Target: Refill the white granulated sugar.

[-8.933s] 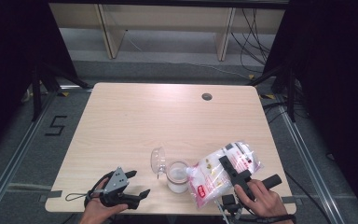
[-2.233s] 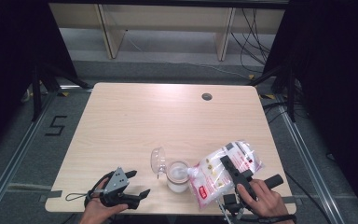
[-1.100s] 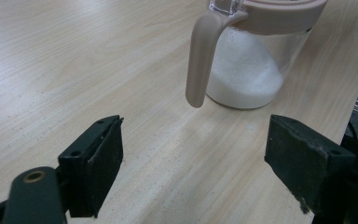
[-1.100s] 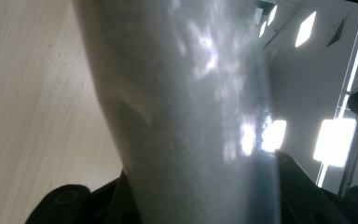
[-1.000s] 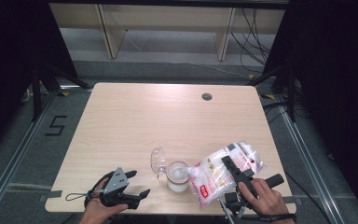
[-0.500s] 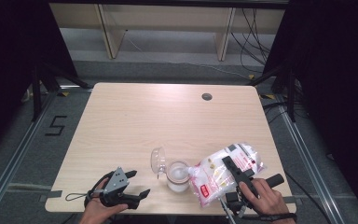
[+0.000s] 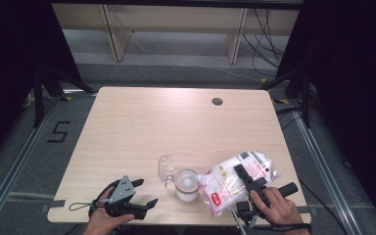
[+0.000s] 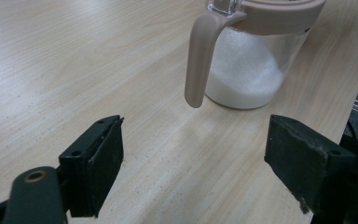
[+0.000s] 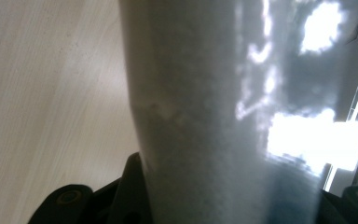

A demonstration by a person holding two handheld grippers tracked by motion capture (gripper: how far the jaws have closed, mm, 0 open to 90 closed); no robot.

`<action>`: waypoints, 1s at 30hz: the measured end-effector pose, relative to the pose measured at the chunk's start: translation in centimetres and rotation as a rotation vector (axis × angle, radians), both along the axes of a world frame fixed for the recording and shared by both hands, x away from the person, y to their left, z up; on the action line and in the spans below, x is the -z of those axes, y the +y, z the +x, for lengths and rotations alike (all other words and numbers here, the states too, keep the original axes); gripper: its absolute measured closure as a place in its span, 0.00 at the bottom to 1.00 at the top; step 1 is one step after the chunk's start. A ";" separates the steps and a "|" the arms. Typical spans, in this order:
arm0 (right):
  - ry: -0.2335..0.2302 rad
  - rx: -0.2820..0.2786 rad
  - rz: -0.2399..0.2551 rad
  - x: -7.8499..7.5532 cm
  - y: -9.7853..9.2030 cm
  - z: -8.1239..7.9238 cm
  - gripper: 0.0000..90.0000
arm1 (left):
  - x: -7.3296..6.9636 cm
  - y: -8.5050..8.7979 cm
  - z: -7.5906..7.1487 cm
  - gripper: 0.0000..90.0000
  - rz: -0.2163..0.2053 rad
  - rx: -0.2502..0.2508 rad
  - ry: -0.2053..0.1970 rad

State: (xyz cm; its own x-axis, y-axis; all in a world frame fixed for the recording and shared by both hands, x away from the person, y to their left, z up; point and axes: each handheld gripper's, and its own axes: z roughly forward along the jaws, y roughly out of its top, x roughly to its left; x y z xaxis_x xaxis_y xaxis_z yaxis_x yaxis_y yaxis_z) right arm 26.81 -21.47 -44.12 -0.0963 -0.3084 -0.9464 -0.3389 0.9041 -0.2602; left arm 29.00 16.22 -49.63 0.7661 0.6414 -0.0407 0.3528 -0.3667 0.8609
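Sugar bag (image 7: 235, 178), clear with red print and white grains inside, is clamped in the right gripper (image 7: 247, 178) at the near right of the tabletop (image 7: 147, 122), tilted with its lower corner just beside the open jar (image 7: 187, 183). The right gripper view adds a close look at the bag (image 9: 214, 116) pressed between the jaws, its film glaring. The left gripper (image 7: 144, 193) rests released at the near left; its own view shows wide jaws facing the jar (image 8: 251, 65), its beige handle (image 8: 200, 56) and rim.
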 end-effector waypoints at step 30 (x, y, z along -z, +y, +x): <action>0.065 0.025 0.008 1.0 -0.1 0.6 0.83 | -0.1 0.0 0.0 0.22 -0.002 0.014 -0.001</action>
